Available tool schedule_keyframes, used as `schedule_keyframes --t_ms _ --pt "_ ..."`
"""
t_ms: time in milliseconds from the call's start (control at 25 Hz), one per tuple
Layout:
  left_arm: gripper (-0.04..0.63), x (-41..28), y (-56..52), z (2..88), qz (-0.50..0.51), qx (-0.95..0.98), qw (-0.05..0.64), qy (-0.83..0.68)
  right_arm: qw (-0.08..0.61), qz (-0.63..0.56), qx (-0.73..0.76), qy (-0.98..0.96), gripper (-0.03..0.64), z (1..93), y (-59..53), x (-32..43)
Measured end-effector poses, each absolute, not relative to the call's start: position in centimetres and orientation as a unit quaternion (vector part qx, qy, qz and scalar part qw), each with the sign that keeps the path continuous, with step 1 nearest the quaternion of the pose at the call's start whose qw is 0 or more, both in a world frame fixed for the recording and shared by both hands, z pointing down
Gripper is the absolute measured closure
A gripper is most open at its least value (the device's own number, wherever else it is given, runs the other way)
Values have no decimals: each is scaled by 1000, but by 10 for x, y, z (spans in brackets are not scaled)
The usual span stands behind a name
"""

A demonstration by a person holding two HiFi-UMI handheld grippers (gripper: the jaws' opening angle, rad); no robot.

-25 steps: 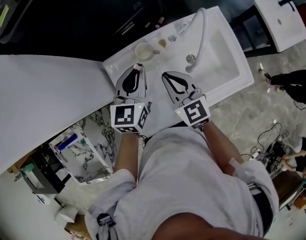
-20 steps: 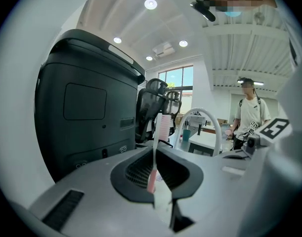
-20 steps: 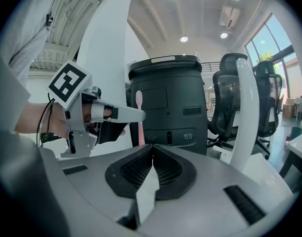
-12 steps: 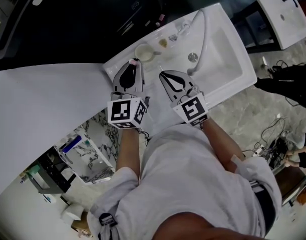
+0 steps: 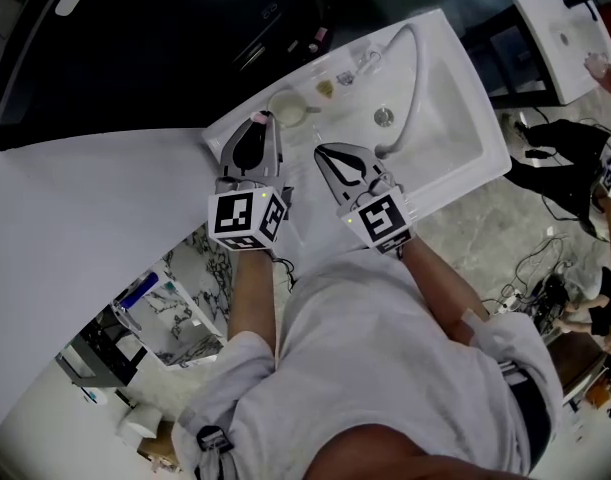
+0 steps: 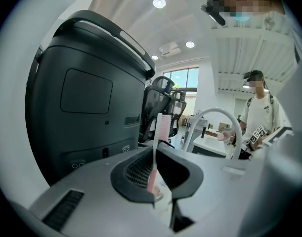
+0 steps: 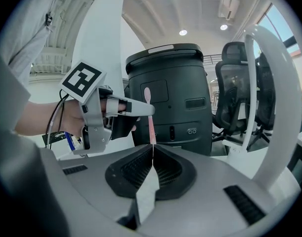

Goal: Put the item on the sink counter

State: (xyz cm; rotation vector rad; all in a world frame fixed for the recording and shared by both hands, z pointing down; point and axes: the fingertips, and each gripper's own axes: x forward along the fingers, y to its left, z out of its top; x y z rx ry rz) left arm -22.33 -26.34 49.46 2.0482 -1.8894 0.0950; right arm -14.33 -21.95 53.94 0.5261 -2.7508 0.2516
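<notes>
Holding a pink toothbrush (image 6: 159, 127) upright, the left gripper (image 5: 260, 123) pinches it over the counter (image 5: 303, 158); a cup (image 5: 285, 106) sits at 12 o'clock; the right gripper (image 7: 152, 151) is closed on nothing.

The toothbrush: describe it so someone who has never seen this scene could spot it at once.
Find the white sink counter, then the two grippers held over it. The left gripper is shut on the toothbrush: a slim pink stick standing upright from the jaws, bristle head on top. The right gripper beside it holds nothing, and the cup behind is round and pale.
</notes>
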Motion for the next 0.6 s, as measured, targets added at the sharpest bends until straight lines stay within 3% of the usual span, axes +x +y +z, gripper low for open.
schedule_keyframes --t_ms 600 --pt "568 -238 -281 532 16 712 222 -666 167 99 188 -963 612 550 -229 -150"
